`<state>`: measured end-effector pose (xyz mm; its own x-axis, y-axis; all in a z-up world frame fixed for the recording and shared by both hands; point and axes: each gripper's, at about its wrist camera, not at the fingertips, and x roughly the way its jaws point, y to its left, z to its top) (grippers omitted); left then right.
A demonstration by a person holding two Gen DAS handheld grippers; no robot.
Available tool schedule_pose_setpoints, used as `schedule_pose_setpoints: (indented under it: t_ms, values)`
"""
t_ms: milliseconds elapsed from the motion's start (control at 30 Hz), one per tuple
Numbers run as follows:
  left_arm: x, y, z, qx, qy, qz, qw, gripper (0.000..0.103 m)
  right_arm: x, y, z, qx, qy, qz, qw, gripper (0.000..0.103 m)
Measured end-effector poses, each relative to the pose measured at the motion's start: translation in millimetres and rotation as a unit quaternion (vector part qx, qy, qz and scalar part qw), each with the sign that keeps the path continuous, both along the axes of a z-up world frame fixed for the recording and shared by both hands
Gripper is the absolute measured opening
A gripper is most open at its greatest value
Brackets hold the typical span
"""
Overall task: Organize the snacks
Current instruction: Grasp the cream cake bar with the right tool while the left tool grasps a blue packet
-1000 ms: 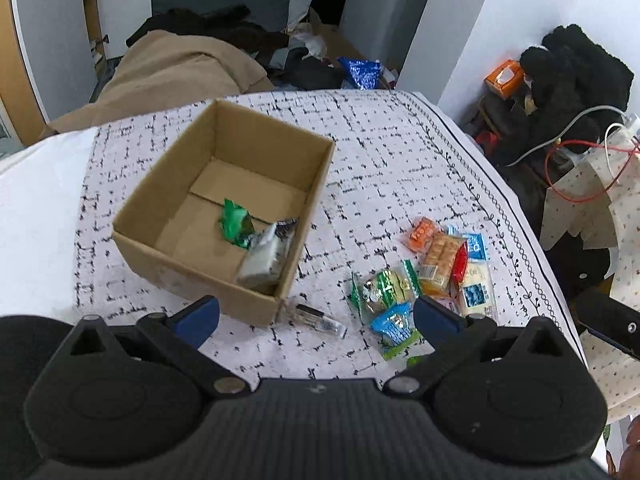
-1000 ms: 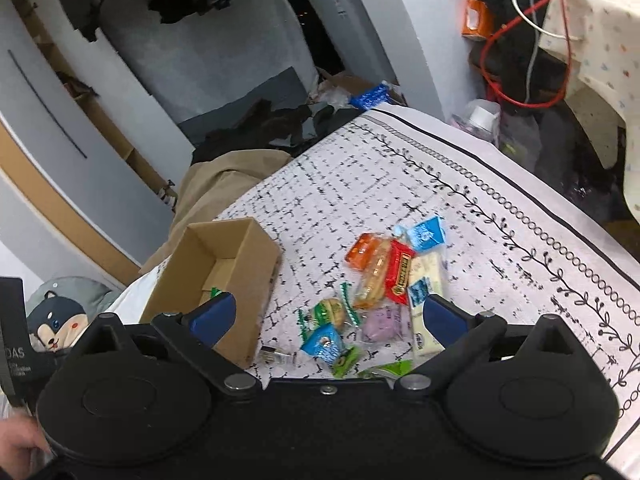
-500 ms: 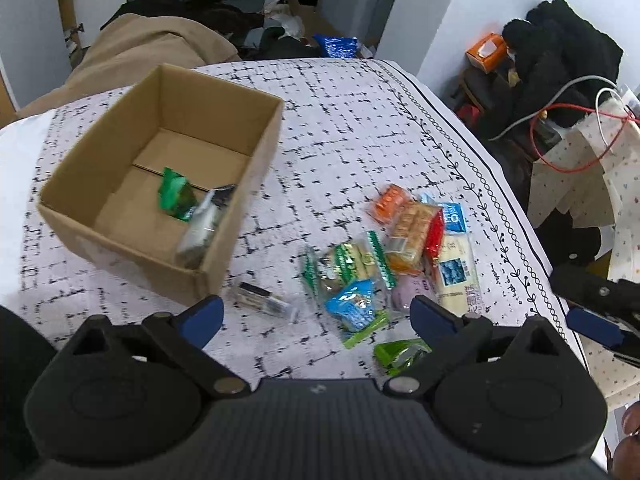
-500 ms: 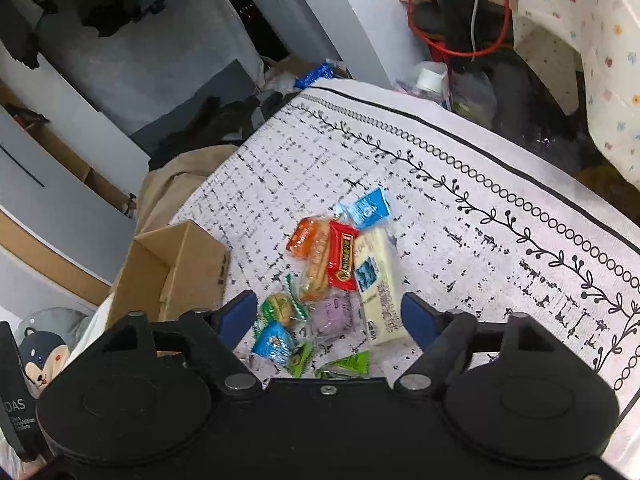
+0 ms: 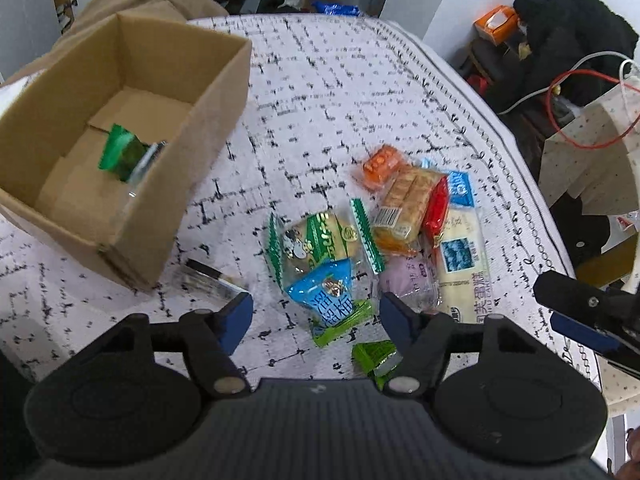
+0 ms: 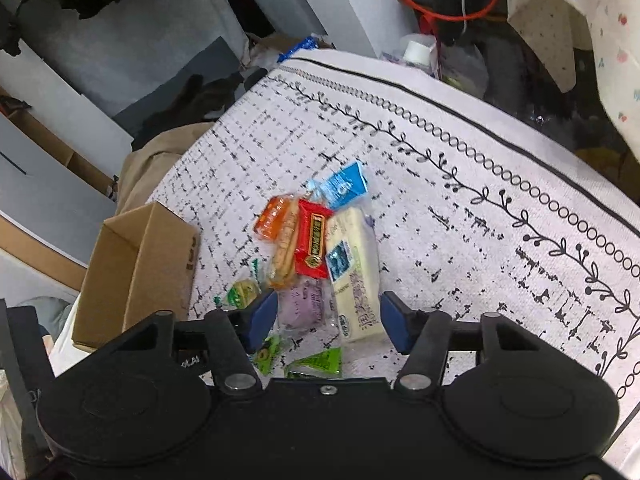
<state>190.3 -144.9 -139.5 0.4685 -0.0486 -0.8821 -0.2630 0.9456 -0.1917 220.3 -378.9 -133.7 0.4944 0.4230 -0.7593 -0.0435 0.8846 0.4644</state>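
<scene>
A heap of wrapped snacks lies on the patterned cloth (image 5: pixel 340 80). My left gripper (image 5: pixel 316 316) hovers low over the heap's near end, jaws closing, with a blue packet (image 5: pixel 328 296) between the pads but not pinched. My right gripper (image 6: pixel 328 318) is also closing, straddling a purple packet (image 6: pixel 302 308) and the end of a long cream bar (image 6: pixel 354 276), with no pad pressing. The cardboard box (image 5: pixel 208 92) stands at the left with a green packet (image 5: pixel 120 152) and a silver one (image 5: pixel 146 160) inside. A clear-wrapped dark bar (image 5: pixel 208 276) lies by its corner.
The heap also holds an orange packet (image 5: pixel 380 164), a cracker pack (image 5: pixel 404 204), a red packet (image 5: pixel 436 208) and a small green one (image 5: pixel 376 356). Past the table's right edge are black clothes (image 5: pixel 572 20), an orange tissue box (image 5: pixel 496 24) and a red cable (image 5: pixel 592 92).
Both grippers have come down closer to the snack heap and their jaws have narrowed. The box has slid toward the left of the left wrist view.
</scene>
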Motion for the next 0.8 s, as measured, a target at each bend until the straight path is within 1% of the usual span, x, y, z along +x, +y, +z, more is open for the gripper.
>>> schedule_pose_setpoints:
  t_ms: [100,267,367,433,467,500,667,767,800]
  values:
    - [5.6,-2.6,-9.3,0.0,0.008,0.004,1.0,0.064,4.1,-1.3,-5.9,0.0,0.005,0.002,1.0,0.054]
    - [16.0,-5.8,-22.5,0.005,0.02,0.011,0.9997,0.063,16.3,4.8,-21.7,-0.009,0.025,0.016,1.0,0.054]
    - [21.7,-7.3,-29.5,0.004,0.029,0.015,0.9995,0.052,24.4,8.5,-30.3,-0.018,0.034,0.021,0.999,0.054]
    - [24.2,-8.2,-33.4,0.001,0.033,0.017,0.9993,0.042,30.0,10.4,-35.8,-0.024,0.039,0.023,0.999,0.054]
    - [25.1,-8.6,-34.8,0.0,0.034,0.018,0.9993,0.039,32.5,11.3,-38.3,-0.026,0.042,0.023,0.999,0.054]
    - [25.9,-9.2,-36.0,-0.003,0.034,0.018,0.9992,0.032,34.9,12.0,-40.7,-0.027,0.045,0.024,0.998,0.054]
    - [29.2,-13.3,-35.3,0.006,0.036,0.021,0.9991,0.032,43.1,16.5,-50.0,-0.035,0.051,0.025,0.998,0.054]
    - [29.9,-13.5,-33.4,0.005,0.034,0.019,0.9992,0.031,45.1,19.9,-53.9,-0.042,0.052,0.03,0.997,0.054]
    - [30.2,-13.6,-32.5,0.006,0.033,0.018,0.9993,0.031,46.0,21.3,-55.9,-0.044,0.052,0.032,0.997,0.049]
